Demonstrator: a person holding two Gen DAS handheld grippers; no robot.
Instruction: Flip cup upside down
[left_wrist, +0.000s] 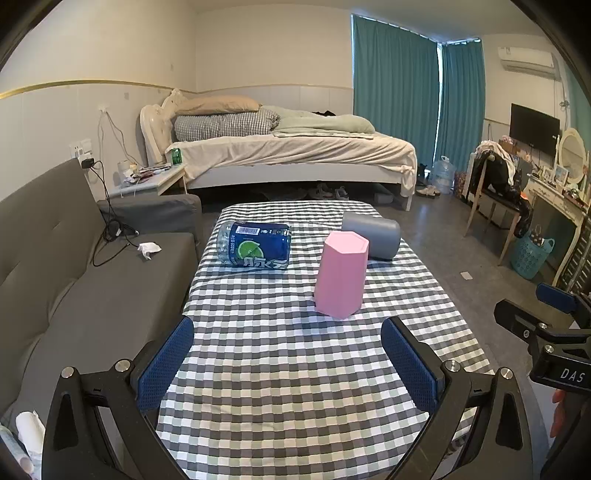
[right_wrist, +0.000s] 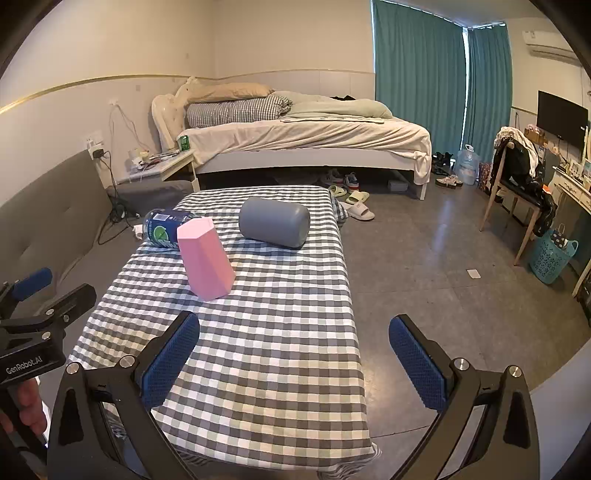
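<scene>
Both the left gripper (left_wrist: 288, 354) and right gripper (right_wrist: 293, 354) hang spread and empty over the near table (left_wrist: 295, 406). The pink cup (left_wrist: 341, 275) stands mid-table beyond them. It looks light, stiff, smooth plastic; best pinched across flat mid-walls.

Checked tablecloth (left_wrist: 295, 369) under a toppled blue bottle (left_wrist: 255, 247), grey sofa (left_wrist: 74, 280) alongside, bed (left_wrist: 295, 155) beyond.

Pink cup (left_wrist: 341, 275), grey cup (left_wrist: 373, 236), grey-white-checked tablecloth (left_wrist: 280, 354)
</scene>
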